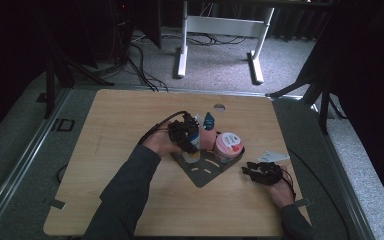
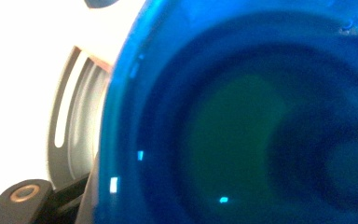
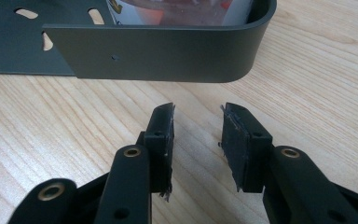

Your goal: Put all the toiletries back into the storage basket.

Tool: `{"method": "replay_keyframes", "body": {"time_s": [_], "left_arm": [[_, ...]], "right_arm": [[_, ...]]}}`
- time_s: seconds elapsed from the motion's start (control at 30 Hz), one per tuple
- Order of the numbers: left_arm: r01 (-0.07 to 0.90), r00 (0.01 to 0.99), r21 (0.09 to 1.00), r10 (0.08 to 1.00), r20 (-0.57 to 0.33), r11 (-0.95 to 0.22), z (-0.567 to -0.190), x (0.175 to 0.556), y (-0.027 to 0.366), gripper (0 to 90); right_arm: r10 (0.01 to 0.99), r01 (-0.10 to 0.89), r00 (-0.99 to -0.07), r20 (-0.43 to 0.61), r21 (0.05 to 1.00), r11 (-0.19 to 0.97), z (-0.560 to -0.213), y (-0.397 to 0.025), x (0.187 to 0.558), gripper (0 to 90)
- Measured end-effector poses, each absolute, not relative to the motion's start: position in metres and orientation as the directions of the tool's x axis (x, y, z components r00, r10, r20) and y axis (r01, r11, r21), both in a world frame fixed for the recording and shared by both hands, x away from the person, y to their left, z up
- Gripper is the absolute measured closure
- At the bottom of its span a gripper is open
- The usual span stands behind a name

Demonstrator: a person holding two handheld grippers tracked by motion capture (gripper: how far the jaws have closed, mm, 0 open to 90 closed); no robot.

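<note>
A dark grey slotted metal tray [image 1: 202,175] lies at the table's middle. In it stand a pink bottle with a blue cap [image 1: 208,134] and a pink-lidded tub [image 1: 228,145]. My left gripper [image 1: 186,134] is at the tray's left side, against a blue and white container [image 1: 195,140]. In the left gripper view that blue translucent container [image 2: 233,126] sits right up against the camera, with one finger [image 2: 23,198] touching its side. My right gripper [image 1: 247,169] rests low on the wood, right of the tray. It stands open [image 3: 196,121], just short of the tray's rounded wall [image 3: 158,51], with nothing between the fingers.
The wooden table [image 1: 120,130] has a small round hole [image 1: 219,106] near its far edge. White desk legs [image 1: 182,50] and cables stand on the floor beyond. Both forearms come in from the near edge.
</note>
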State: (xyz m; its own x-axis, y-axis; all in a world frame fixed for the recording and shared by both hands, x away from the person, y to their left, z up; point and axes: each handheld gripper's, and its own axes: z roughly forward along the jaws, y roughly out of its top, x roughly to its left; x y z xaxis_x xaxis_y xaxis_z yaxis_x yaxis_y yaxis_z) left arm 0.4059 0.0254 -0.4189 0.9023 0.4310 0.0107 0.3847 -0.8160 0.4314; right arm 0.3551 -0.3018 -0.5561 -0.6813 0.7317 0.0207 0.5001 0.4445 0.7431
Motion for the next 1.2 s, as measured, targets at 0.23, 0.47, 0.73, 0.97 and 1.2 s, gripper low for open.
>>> {"method": "replay_keyframes", "body": {"time_s": [0.23,0.47,0.73,0.97,1.2], "left_arm": [[0.410,0.888,0.428,0.459,0.014,-0.806,-0.421,0.410,0.030,55.2],[0.440,0.865,0.443,0.501,0.023,-0.781,-0.422,0.417,0.034,55.2],[0.471,0.838,0.447,0.544,0.041,-0.760,-0.424,0.421,0.036,55.2],[0.485,0.821,0.446,0.567,0.064,-0.752,-0.425,0.425,0.037,55.2],[0.496,0.808,0.459,0.586,0.067,-0.737,-0.424,0.428,0.038,55.2]], "right_arm": [[0.732,0.500,-0.681,0.021,0.743,0.444,-0.556,-0.302,0.355,63.8],[0.731,0.500,-0.682,0.021,0.743,0.445,-0.556,-0.302,0.355,63.9],[0.732,0.500,-0.681,0.020,0.743,0.445,-0.556,-0.302,0.355,63.9],[0.732,0.500,-0.681,0.021,0.743,0.444,-0.556,-0.302,0.355,63.9],[0.732,0.501,-0.681,0.021,0.743,0.445,-0.556,-0.302,0.355,64.0]]}}
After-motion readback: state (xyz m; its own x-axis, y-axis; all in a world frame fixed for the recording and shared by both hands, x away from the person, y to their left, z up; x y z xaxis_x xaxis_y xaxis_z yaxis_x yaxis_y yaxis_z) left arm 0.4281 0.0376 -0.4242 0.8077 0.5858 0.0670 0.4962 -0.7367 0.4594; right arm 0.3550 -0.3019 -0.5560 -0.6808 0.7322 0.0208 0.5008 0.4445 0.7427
